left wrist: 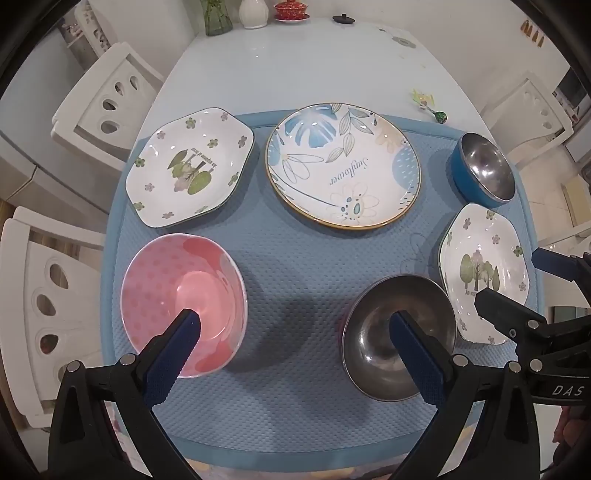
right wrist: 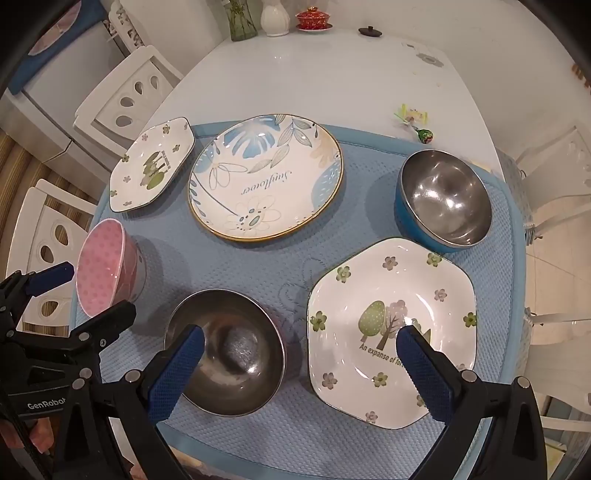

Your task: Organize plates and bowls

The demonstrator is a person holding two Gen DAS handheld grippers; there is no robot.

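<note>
Both grippers, left gripper (left wrist: 295, 325) and right gripper (right wrist: 301, 341), are held wide, empty, above the mat's (left wrist: 295, 258) near edge. Six dishes are spread across the mat, unstacked. Slip risk judged: glossy hexagonal plate (right wrist: 391, 328) near the right edge and steel bowl (right wrist: 225, 350) could be chipped or knocked off.

Six dishes sit apart on the mat (left wrist: 295, 266), which covers the near end of the table (left wrist: 295, 74): along its far edge a hexagonal plate (left wrist: 190, 171) at the left corner, the round plate (left wrist: 343, 166) in the middle, a steel bowl (left wrist: 484, 168) at the right. Along the near edge come the dotted bowl (left wrist: 183, 302) left, a second steel bowl (left wrist: 399, 336) centre, another hexagonal plate (left wrist: 484, 273) right. Vases (left wrist: 253, 13) and a lidded cup (left wrist: 291, 9) stand at the table's far edge.
</note>
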